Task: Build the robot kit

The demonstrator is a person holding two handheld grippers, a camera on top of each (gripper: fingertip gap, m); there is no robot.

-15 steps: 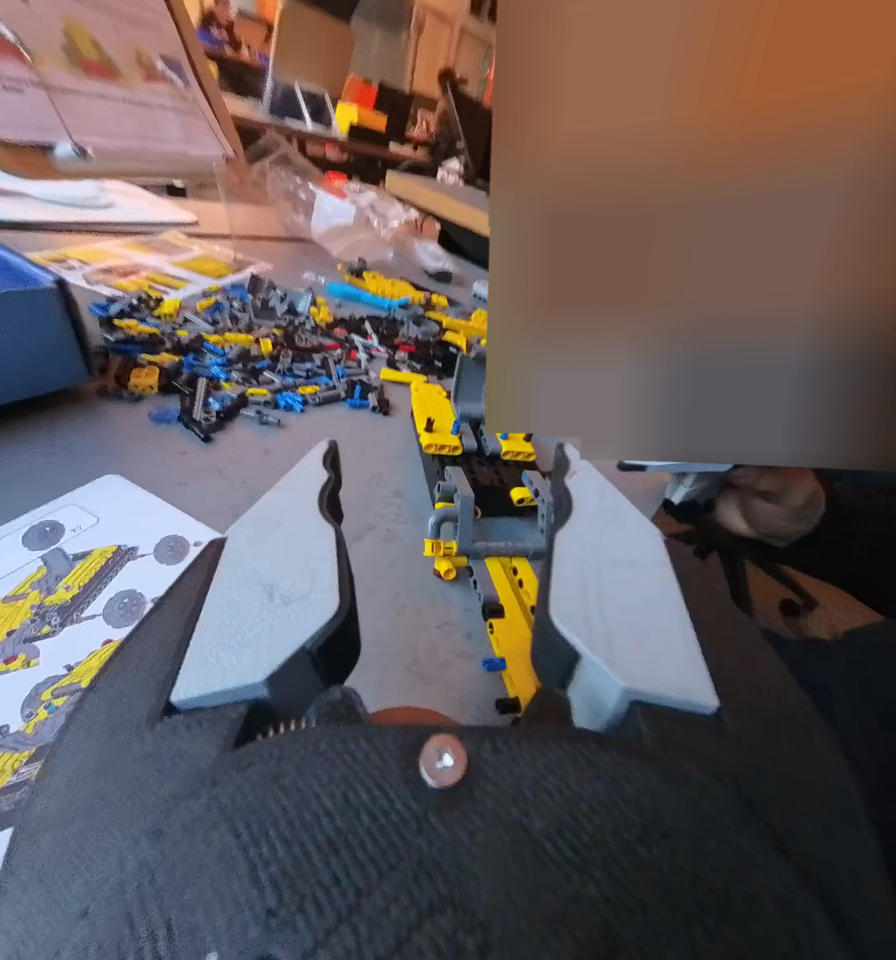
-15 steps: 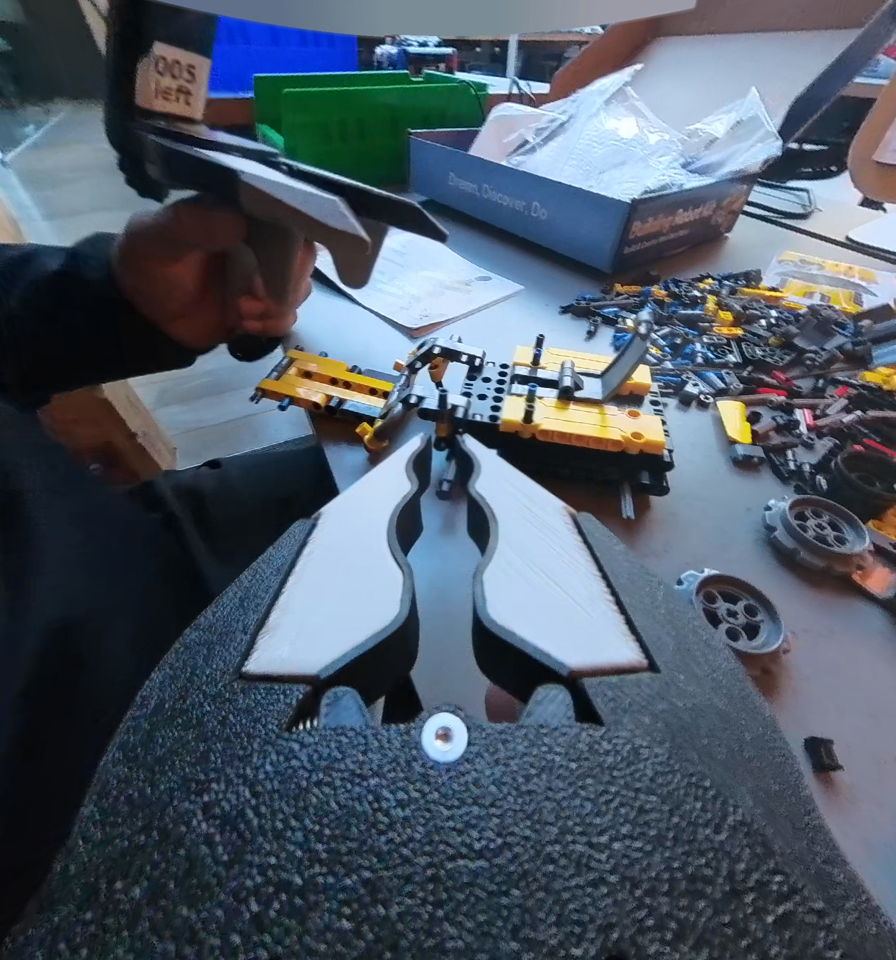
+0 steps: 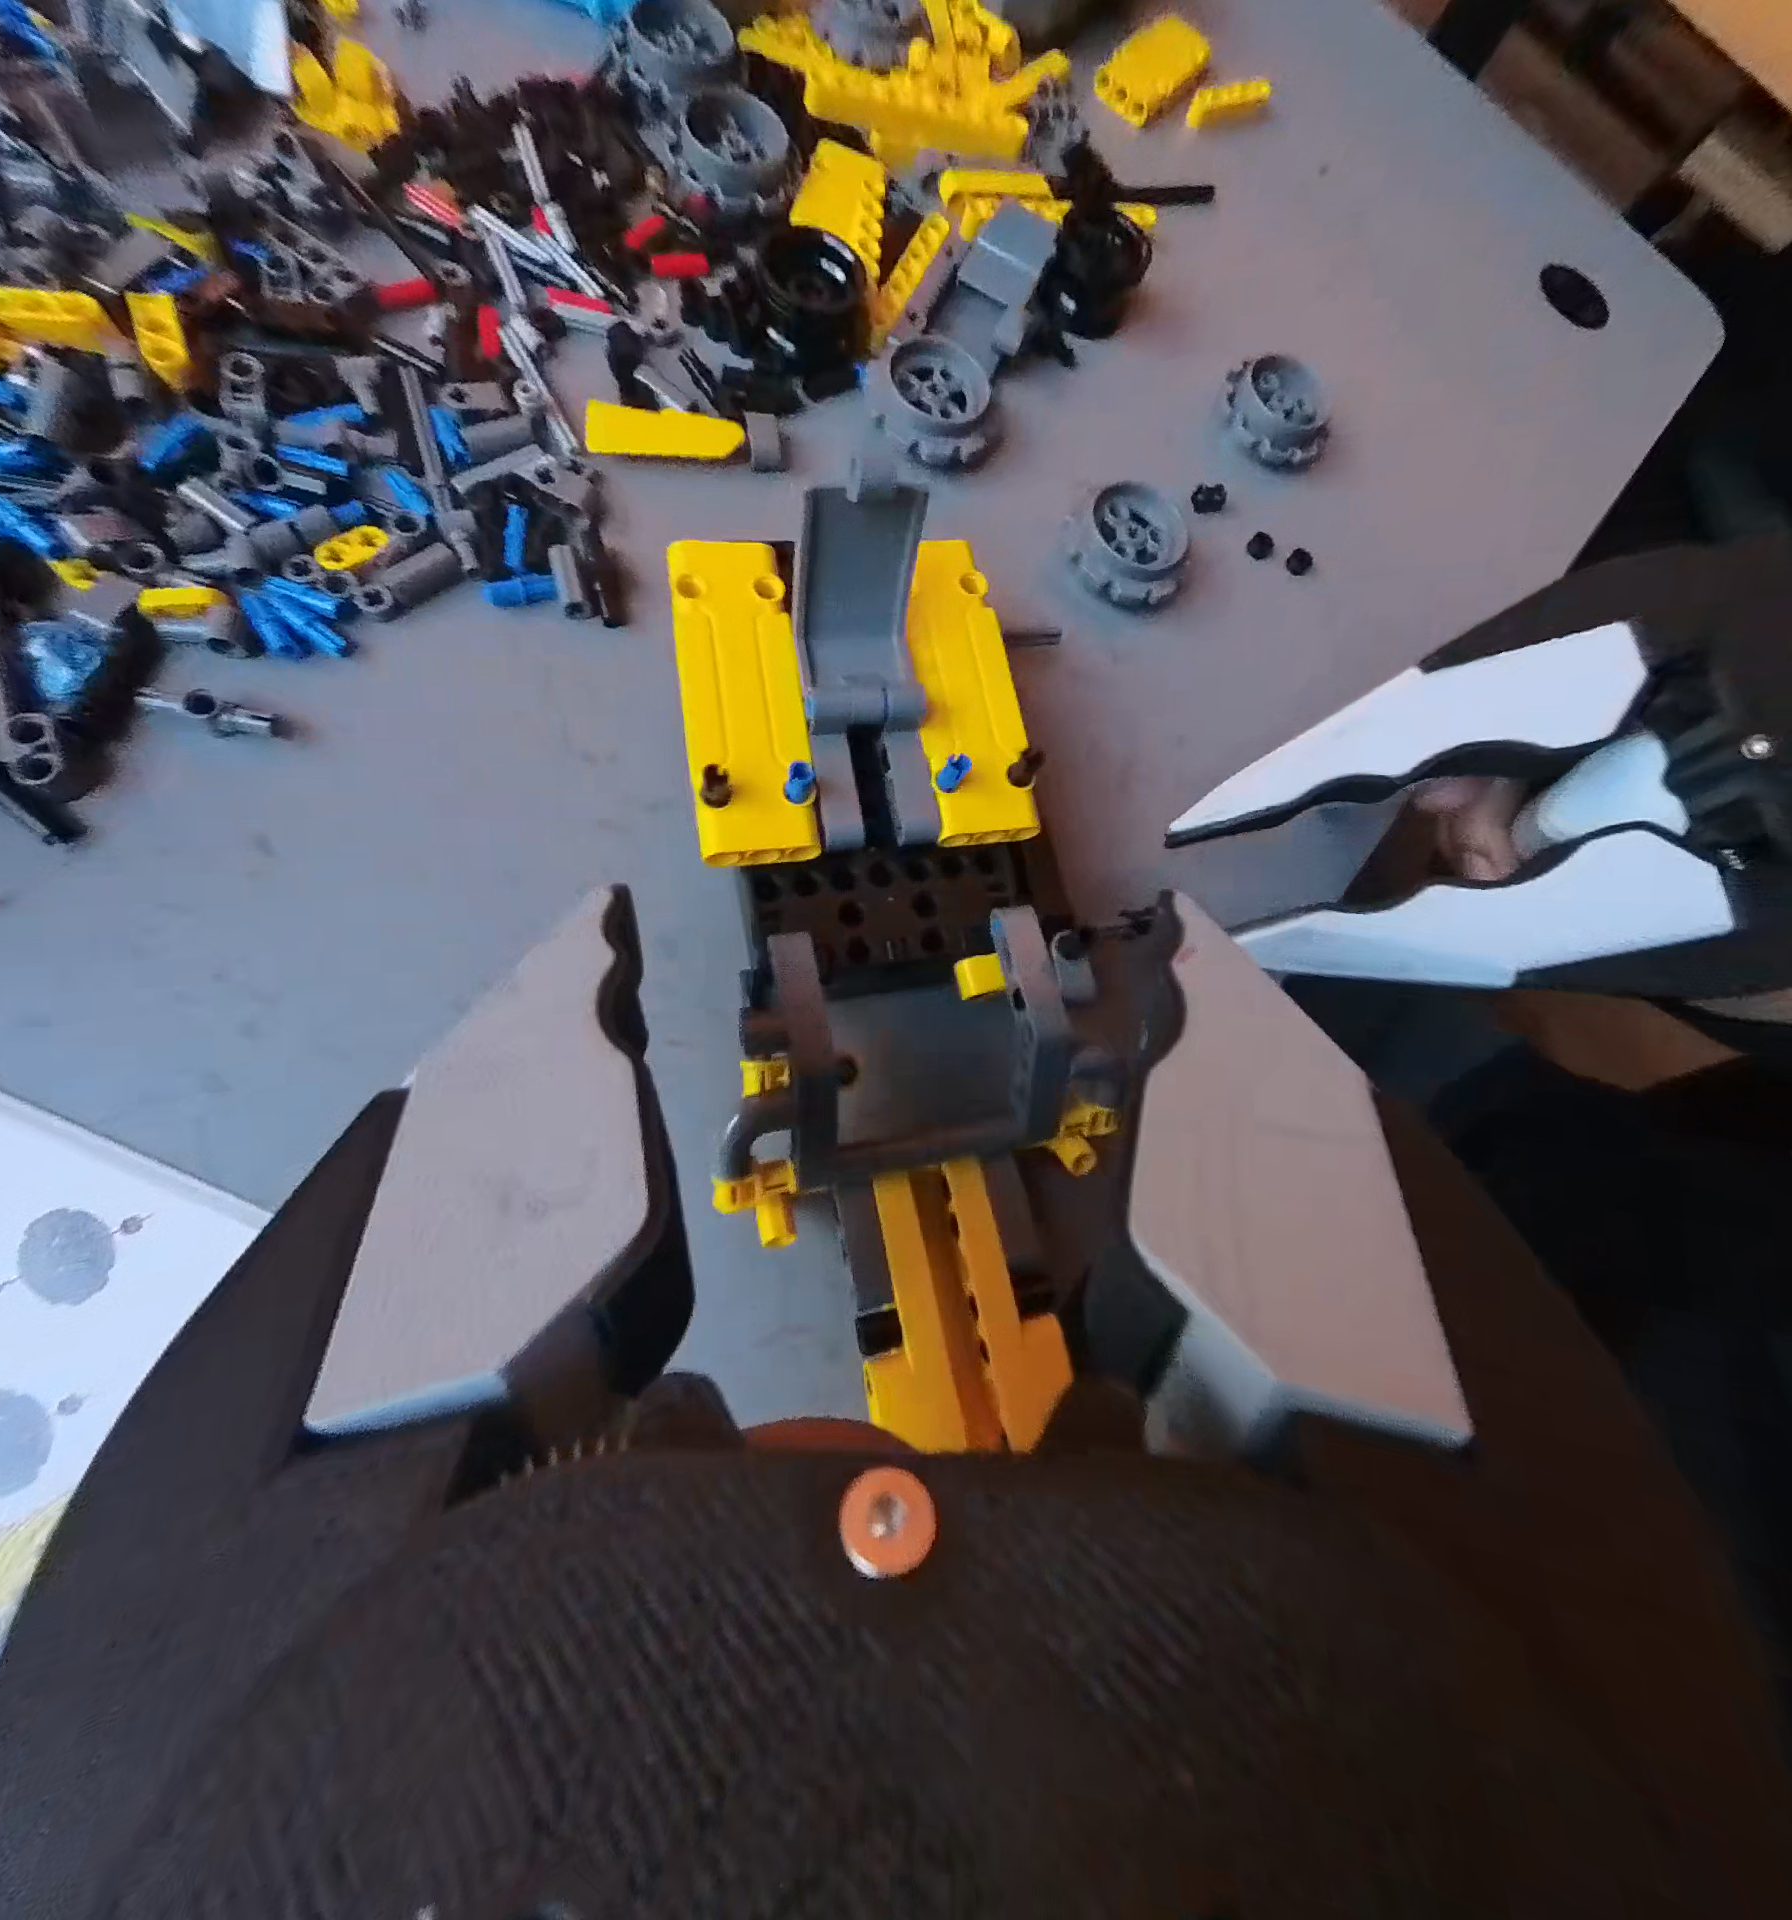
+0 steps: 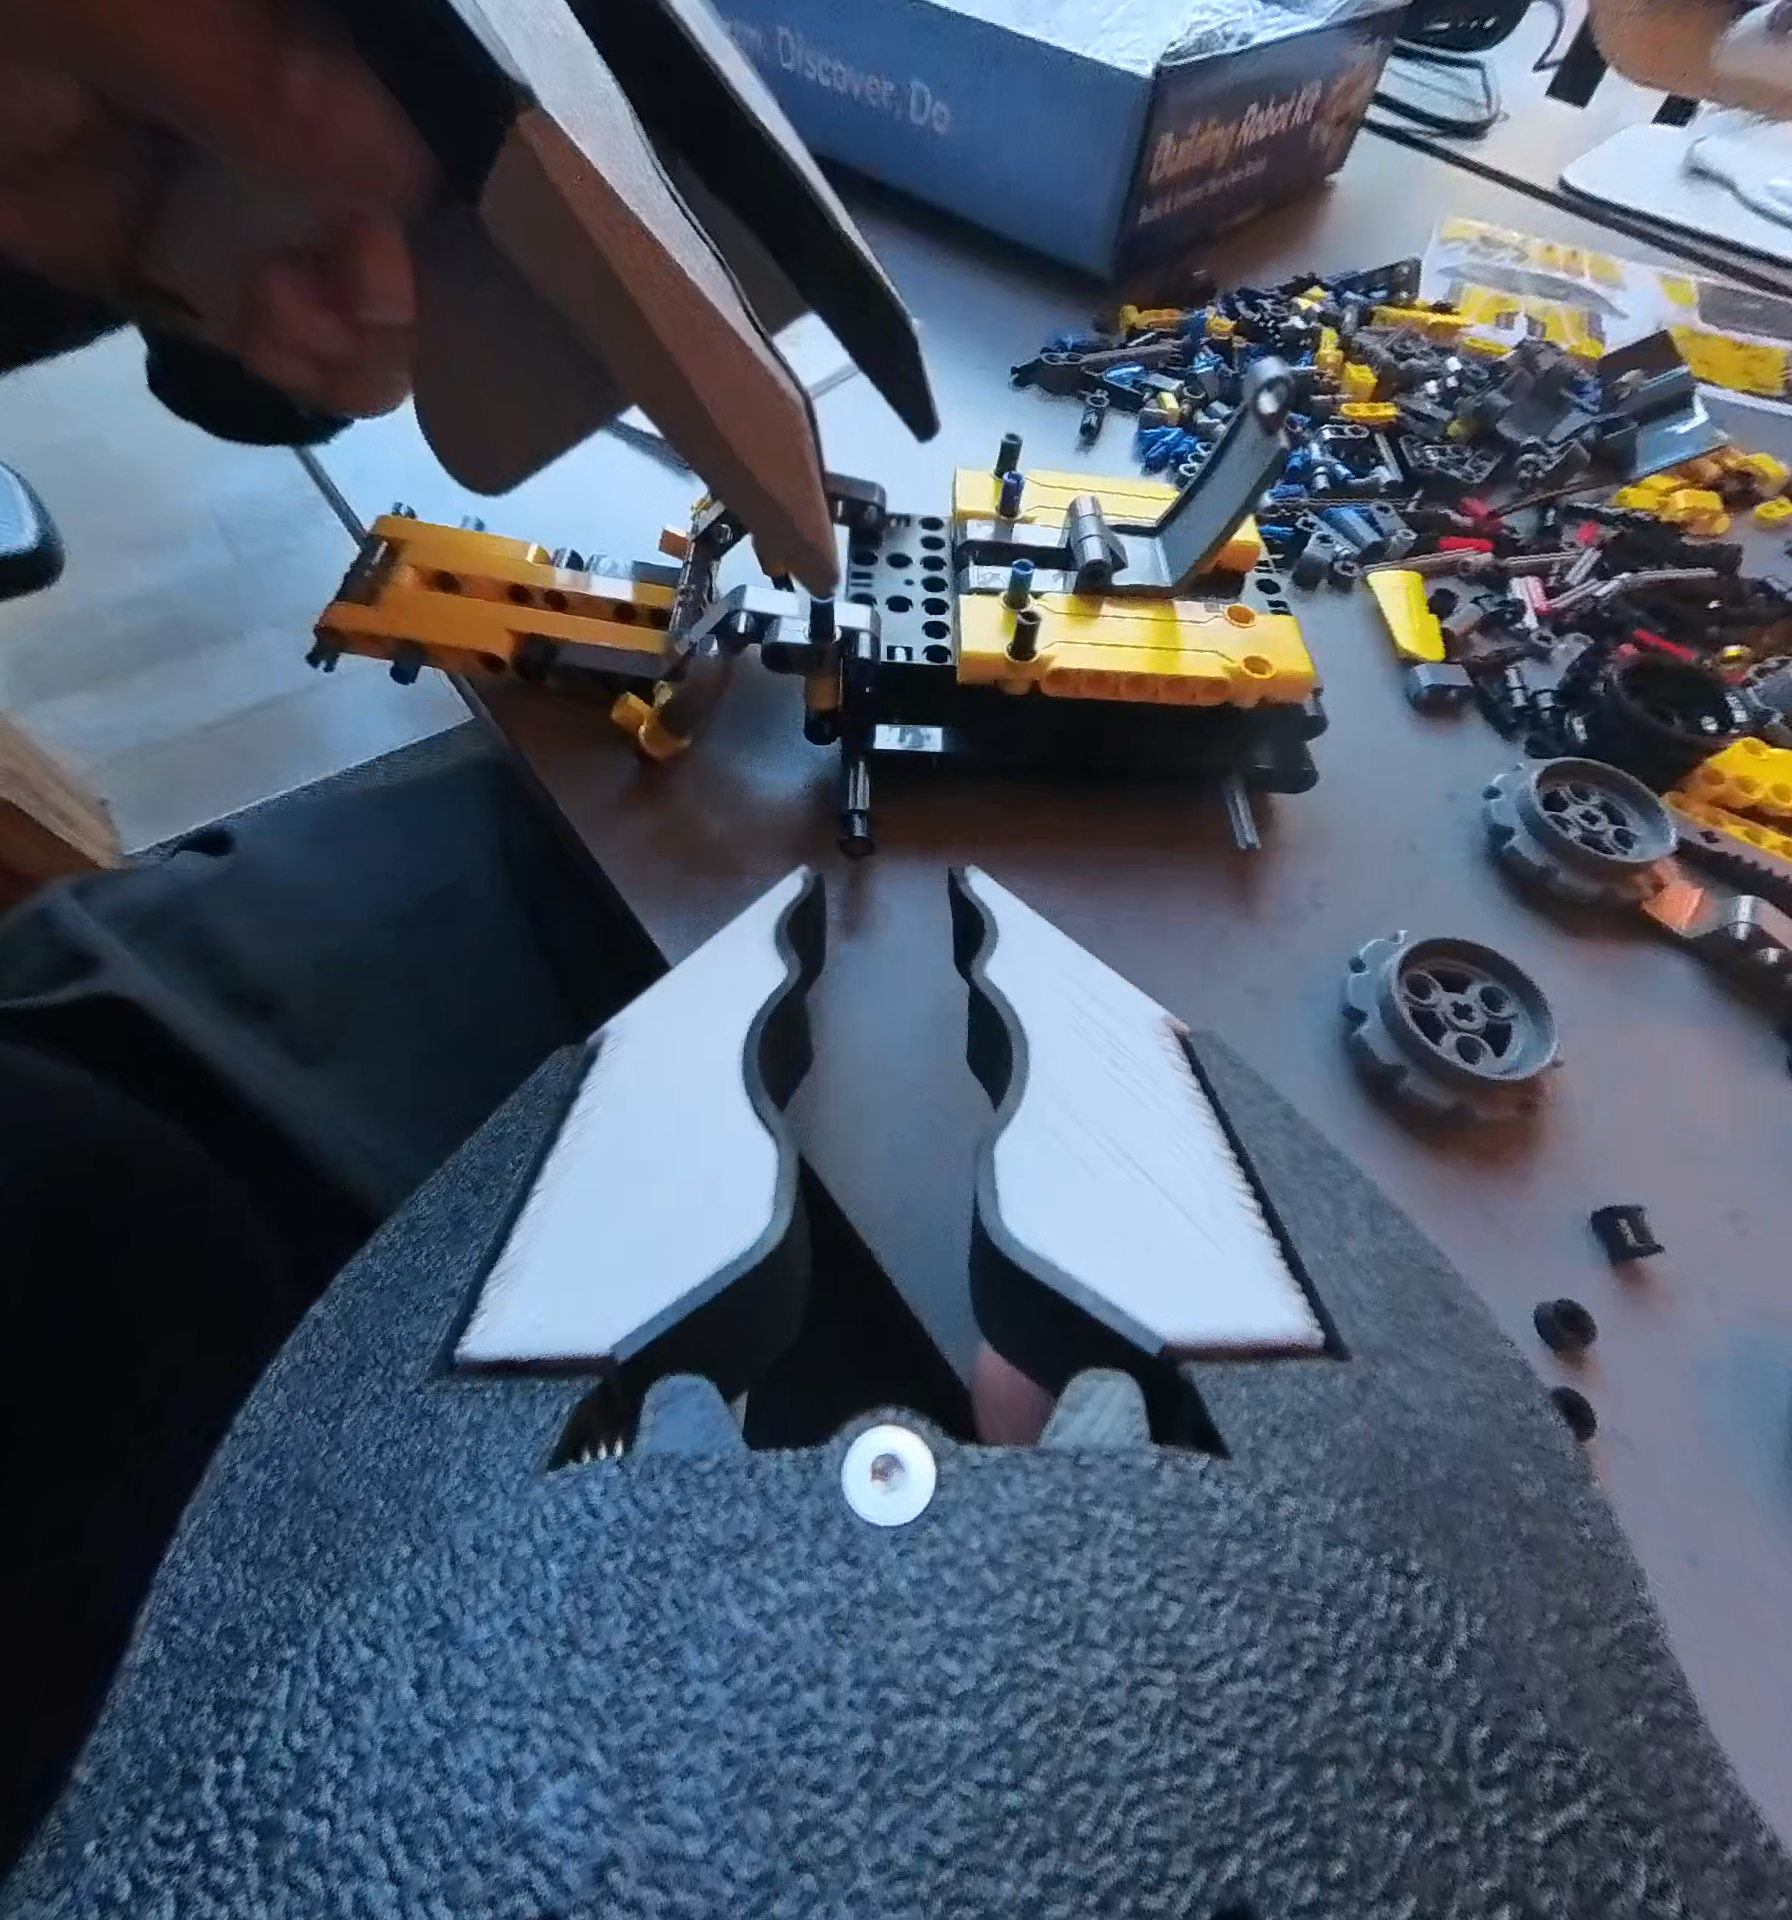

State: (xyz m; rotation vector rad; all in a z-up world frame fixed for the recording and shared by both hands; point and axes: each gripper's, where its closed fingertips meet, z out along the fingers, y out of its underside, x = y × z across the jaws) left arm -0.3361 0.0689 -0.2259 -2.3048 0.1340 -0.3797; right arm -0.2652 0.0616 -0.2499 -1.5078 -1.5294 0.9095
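A half-built yellow, black and grey brick vehicle (image 3: 850, 707) lies on the grey table (image 3: 248, 935). My left gripper (image 3: 894, 914) is open and points down over it. Its fingers straddle the grey middle section, and the right fingertip (image 3: 1167, 935) is close against the side linkage. In the right wrist view the vehicle (image 4: 1110, 634) lies crosswise, and a left fingertip (image 4: 814, 551) comes down onto a black pin on the grey linkage. My right gripper (image 4: 887, 883) is slightly open and empty, just short of the vehicle's near side. It also shows in the left wrist view (image 3: 1214, 883).
A big pile of loose bricks (image 3: 352, 343) lies beyond the vehicle, also seen in the right wrist view (image 4: 1494, 468). Grey wheels (image 3: 1131, 540) and small black pieces (image 4: 1624, 1231) lie near the right gripper. An instruction sheet (image 3: 40, 1299) lies left. A blue box (image 4: 1079, 114) stands behind.
My left gripper has tipped down and come over the vehicle, so its fingers now straddle the middle section. My right gripper has drawn back from the vehicle and opened a little.
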